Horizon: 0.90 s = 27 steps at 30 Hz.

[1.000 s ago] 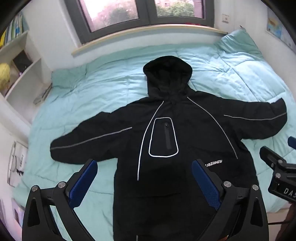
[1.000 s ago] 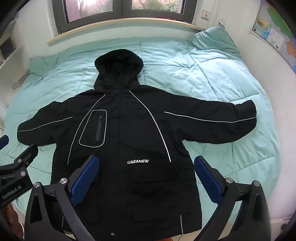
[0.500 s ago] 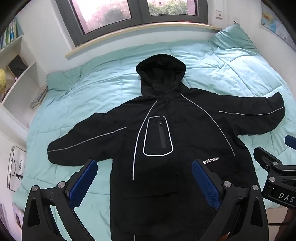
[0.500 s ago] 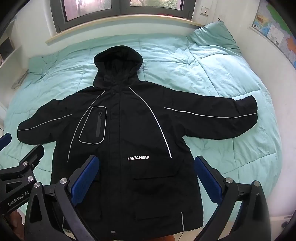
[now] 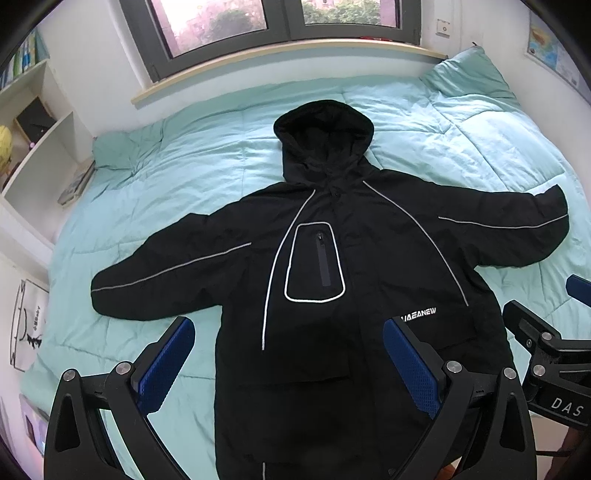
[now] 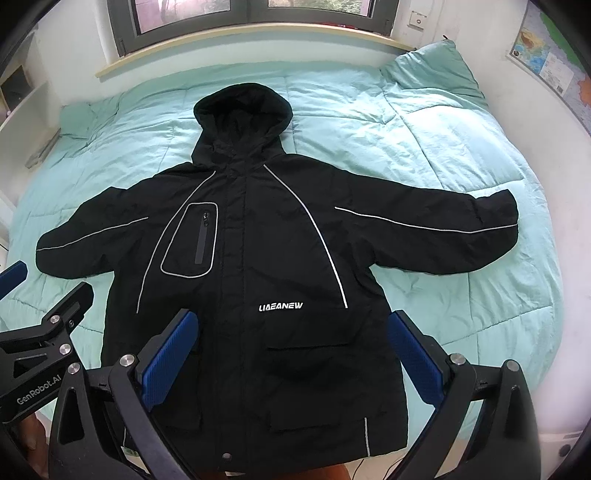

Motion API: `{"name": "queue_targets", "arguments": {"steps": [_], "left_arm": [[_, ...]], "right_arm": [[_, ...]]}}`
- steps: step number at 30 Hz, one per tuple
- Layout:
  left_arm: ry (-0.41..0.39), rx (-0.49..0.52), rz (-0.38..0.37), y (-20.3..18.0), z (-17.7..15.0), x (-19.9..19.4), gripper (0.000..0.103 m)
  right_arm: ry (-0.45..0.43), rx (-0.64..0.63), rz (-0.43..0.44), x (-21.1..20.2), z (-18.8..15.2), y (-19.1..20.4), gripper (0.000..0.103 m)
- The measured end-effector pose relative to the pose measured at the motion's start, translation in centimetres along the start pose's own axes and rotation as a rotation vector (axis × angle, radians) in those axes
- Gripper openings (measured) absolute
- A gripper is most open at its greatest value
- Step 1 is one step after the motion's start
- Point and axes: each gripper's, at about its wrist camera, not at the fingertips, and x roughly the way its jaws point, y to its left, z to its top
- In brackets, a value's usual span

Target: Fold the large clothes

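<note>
a black hooded jacket (image 6: 258,258) is laid flat, front up, on the pale green quilt (image 6: 443,140) of a bed, and no fold is seen in it yet. its long axis runs from the hem, nearest the grippers, away to the hood (image 6: 242,114) near the window (image 5: 280,22), with both sleeves spread out sideways across that axis. the left gripper (image 5: 288,363) is held above the lower front of the jacket, its jaws wide apart and nothing gripped; the right gripper (image 6: 293,349) is held likewise over the hem side, jaws wide and empty. the left sleeve (image 5: 166,277) lies to the left of the left gripper and is the nearer to it, while the right sleeve (image 6: 436,236) stretches away to the right of the right gripper (each sleeve is therefore judged to fall to its own side's gripper). nothing is seen lying on the jacket or between jaws and cloth. shelves (image 5: 33,155) stand off the bed's left edge, a pillow (image 6: 432,66) at the far right corner, and a map (image 6: 550,70) is fixed on the right wall, all well apart from the garment.
</note>
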Motion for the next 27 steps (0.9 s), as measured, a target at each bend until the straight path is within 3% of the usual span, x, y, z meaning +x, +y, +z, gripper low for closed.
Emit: {"name": "queue_targets", "arguments": {"steps": [27], "left_arm": [[0.019,-0.004,0.007,0.55,-1.00,0.69,0.101]], "right_arm": [[0.032,-0.009,0.019,0.65,-0.68,0.78,0.102]]}}
